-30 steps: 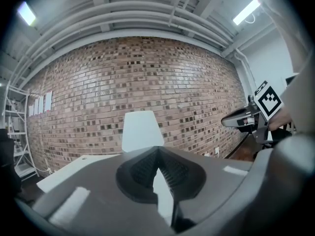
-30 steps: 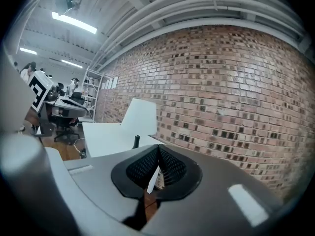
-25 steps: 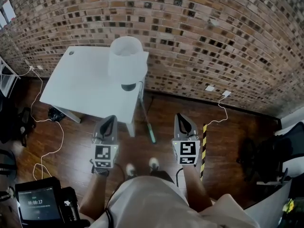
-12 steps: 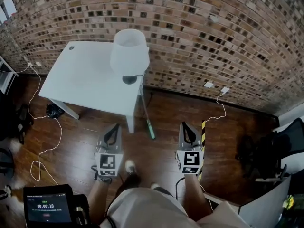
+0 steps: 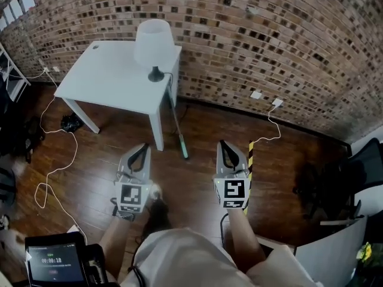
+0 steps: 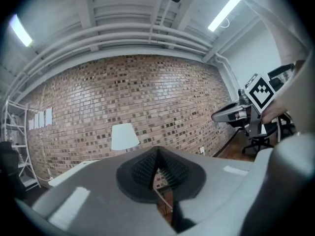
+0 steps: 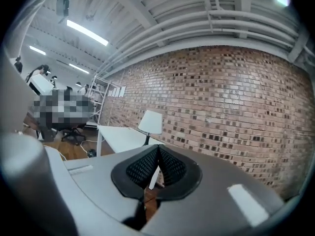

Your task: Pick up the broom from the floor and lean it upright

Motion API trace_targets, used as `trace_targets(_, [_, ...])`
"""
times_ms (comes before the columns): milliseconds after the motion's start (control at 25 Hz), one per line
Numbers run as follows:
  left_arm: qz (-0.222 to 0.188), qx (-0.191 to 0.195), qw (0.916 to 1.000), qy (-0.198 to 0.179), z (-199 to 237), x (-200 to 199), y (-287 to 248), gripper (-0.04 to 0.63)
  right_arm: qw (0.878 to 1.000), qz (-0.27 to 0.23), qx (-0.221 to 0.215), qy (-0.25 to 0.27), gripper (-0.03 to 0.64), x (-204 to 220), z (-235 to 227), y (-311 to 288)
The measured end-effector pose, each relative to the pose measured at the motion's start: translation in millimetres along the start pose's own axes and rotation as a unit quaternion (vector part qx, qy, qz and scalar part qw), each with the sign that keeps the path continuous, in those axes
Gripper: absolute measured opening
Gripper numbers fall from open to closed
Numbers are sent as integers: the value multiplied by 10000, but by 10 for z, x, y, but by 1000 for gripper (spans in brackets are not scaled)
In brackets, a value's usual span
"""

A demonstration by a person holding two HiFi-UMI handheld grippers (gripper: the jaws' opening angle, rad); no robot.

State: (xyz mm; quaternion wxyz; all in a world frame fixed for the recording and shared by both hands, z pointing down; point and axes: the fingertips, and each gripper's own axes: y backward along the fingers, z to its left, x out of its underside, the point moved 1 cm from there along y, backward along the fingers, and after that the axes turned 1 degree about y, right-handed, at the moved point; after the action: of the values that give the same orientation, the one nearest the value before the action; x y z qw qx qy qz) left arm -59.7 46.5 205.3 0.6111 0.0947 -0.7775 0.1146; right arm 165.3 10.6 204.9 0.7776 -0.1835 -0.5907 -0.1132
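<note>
Slim broom (image 5: 178, 130), green end down, against table (image 5: 114, 76), left gripper (image 5: 142, 148), right gripper (image 5: 225, 146) clenched empty

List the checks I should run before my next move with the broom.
1. Broom leans against the white table corner, green end on the floor: ok.
2. Left gripper jaws together, nothing between them: ok.
3. Right gripper jaws together, nothing between them: ok.
4. Lamp stands upright on the table beside the handle's top: ok.
5. Handle's top is seated firmly against the table edge: cannot tell.
6. Loose white cable lies on the floor at the left side, a likely trip risk: not ok.
</note>
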Motion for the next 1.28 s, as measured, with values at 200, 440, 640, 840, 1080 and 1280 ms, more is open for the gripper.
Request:
trace_targets(200, [84,110,9999,98,-637,-91,559,0,9997,-227,-44,38,14,-107,-93,787])
trace_targets(440, [30,173,9997,176,-1077,-320,993,0,9999,5,-35,-131,14,76,-123,1397])
trace_targets(640, [-90,244,9994,228,-1044,-435,1130,0,9997,60,51,-215,14,91,-38,1672])
trace_targets(840, [-204,238,9992,249,-959,-517,1271,0,9993,87,176,-315,14,104,65,1753])
trace_targets(1080, [-2,86,9994,339,-770,-382,1432,0,9993,7,143,-344,12,-40,266,1730])
trace_targets(1280, [127,233,9988,414,-811,-319,1496,0,9992,262,144,-279,12,-57,389,1765])
